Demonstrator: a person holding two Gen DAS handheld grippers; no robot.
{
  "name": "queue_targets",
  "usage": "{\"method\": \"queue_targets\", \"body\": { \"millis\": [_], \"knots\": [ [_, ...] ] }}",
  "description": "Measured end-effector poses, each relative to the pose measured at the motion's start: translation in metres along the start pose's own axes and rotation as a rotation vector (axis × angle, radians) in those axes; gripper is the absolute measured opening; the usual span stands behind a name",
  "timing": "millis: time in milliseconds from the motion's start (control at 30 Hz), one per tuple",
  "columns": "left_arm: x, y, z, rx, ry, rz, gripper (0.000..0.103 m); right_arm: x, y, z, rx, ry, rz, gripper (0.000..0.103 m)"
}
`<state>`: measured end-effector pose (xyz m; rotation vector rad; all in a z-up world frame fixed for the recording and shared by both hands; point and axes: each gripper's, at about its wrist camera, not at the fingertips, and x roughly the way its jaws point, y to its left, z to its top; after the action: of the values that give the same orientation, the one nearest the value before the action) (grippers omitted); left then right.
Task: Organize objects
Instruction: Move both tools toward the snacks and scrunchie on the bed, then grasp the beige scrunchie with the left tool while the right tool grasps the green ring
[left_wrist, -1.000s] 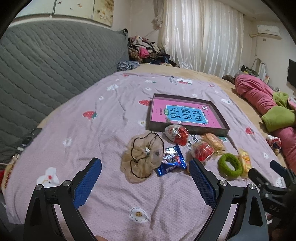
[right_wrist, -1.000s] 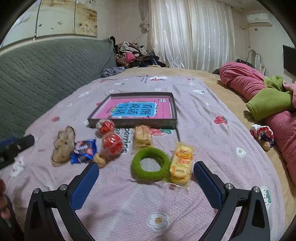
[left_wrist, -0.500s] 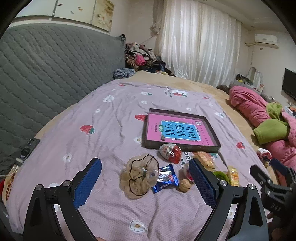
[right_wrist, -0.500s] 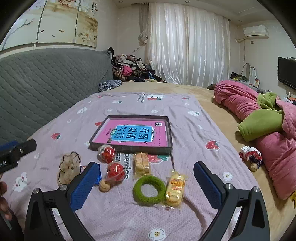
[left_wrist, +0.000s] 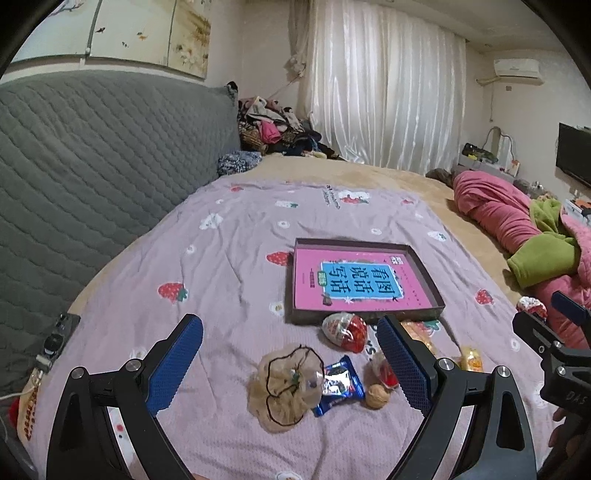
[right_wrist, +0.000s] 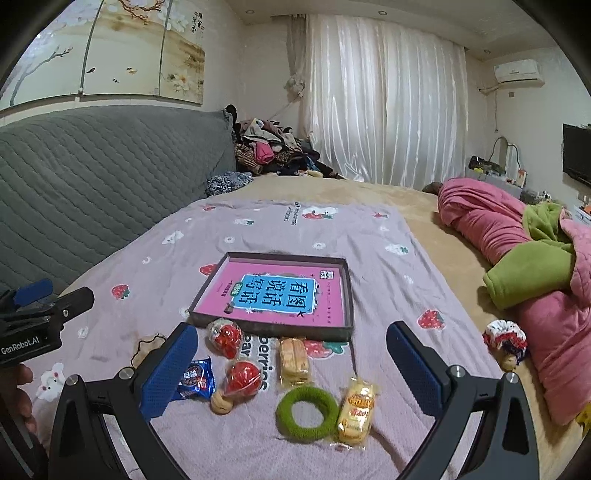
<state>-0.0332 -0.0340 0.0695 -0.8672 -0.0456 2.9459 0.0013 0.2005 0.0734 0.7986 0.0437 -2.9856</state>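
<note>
Both your left gripper and right gripper hover with jaws spread wide, holding nothing. The snacks and green hair ring lie loose just before the tray, probably awaiting sorting into it.

The bed wears a lilac strawberry-print sheet. On it lie a shallow tray, a green hair ring, wrapped snacks (several), a beige scrunchie and a walnut.
</note>
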Motion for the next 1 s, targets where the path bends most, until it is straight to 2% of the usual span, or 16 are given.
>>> {"method": "queue_targets", "body": {
  "millis": [200, 367, 700, 867, 1000],
  "knots": [
    [0.015, 0.005, -0.010, -0.012, 0.026, 0.015, 0.096, 0.008, 0.006, -0.008, -0.039, 0.003, -0.013, 0.103],
    [0.034, 0.007, -0.026, -0.017, 0.077, 0.007, 0.096, 0.022, 0.006, -0.027, -0.030, 0.050, 0.028, 0.103],
    [0.069, 0.010, -0.062, -0.019, 0.161, -0.004, 0.096, 0.057, 0.019, -0.068, -0.107, 0.163, 0.042, 0.103],
    [0.084, 0.010, -0.074, -0.012, 0.186, 0.010, 0.096, 0.069, 0.022, -0.081, -0.139, 0.207, 0.041, 0.103],
    [0.093, 0.011, -0.079, -0.008, 0.197, 0.028, 0.096, 0.076, 0.023, -0.087, -0.173, 0.236, 0.007, 0.103]
  ]
}}
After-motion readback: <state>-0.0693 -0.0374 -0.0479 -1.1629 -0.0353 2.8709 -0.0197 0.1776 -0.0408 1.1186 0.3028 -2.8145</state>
